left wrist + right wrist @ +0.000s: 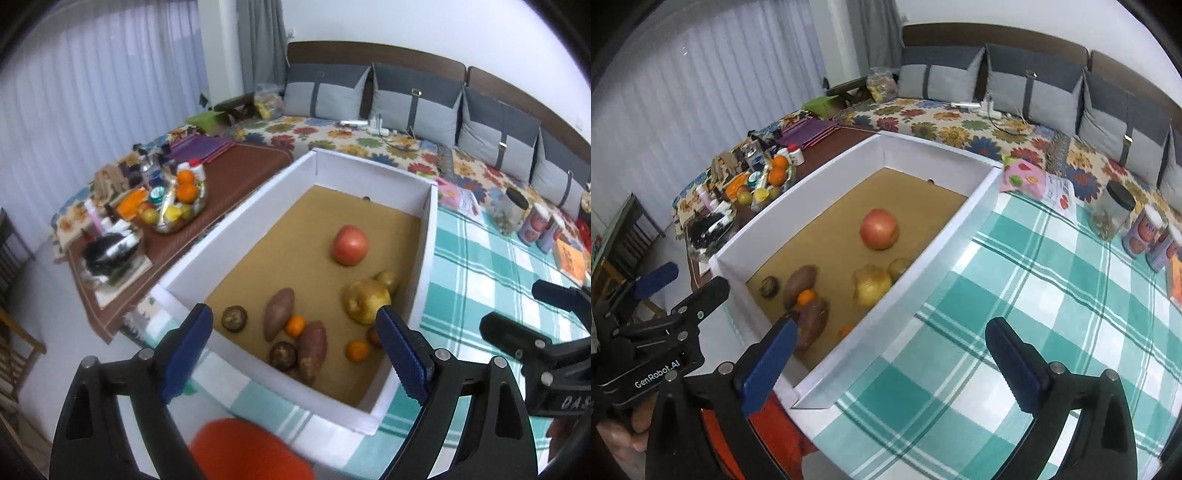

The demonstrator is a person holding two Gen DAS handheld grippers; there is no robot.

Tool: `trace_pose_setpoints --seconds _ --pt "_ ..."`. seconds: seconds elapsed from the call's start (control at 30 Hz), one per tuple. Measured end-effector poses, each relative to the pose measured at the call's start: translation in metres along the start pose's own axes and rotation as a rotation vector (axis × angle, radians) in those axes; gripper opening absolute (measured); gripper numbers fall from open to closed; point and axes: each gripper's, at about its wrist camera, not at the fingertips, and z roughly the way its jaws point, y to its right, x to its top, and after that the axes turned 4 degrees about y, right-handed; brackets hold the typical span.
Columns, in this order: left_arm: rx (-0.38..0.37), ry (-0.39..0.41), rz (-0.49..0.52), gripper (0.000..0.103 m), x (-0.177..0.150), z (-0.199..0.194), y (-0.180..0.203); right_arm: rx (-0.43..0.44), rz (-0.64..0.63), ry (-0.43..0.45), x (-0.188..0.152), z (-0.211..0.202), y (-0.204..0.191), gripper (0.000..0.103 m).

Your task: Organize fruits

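Left wrist view
- Left gripper (295,350): jaws spread wide, nothing between the blue pads; it hangs above the near end of the box.
- Box (236,218): white walls, brown floor, standing on a green-and-white checked cloth (480,266).
- Fruit in the box: a red apple (350,245) apart toward the far end; a large yellow pear (365,301) beside the right wall, a smaller one (388,281) touching it behind.
- Other contents: two sweet potatoes (277,313), a small orange (295,326) between them, another orange (357,350) near the right pad, two dark round fruits (234,319).
- Right gripper (517,317): seen at the right edge, over the cloth.
- Side table: a bowl of fruit (177,210) among bottles.

Right wrist view
- Right gripper (892,360): jaws wide apart, empty, over the cloth just right of the box wall (916,269).
- Apple (879,229): alone in mid-box; the rest clustered at the near end.
- Jar (1112,210): on the cloth, far right.
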Motion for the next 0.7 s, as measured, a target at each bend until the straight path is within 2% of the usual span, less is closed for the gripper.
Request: trace_pose_setpoints --seconds 0.13,0.3,0.7 --pt "0.034 0.012 0.007 0.092 -0.001 -0.007 -0.012 0.002 -0.074 0.011 0.002 -0.006 -0.032 0.101" --pt "0.014 0.015 -0.032 0.092 0.001 -0.008 -0.032 -0.015 -0.134 0.004 0.007 -0.007 -0.060 0.101" --pt "0.024 -0.075 -0.034 0.092 0.004 0.011 -0.051 0.003 -0.114 -0.066 0.009 0.011 -0.082 0.101"
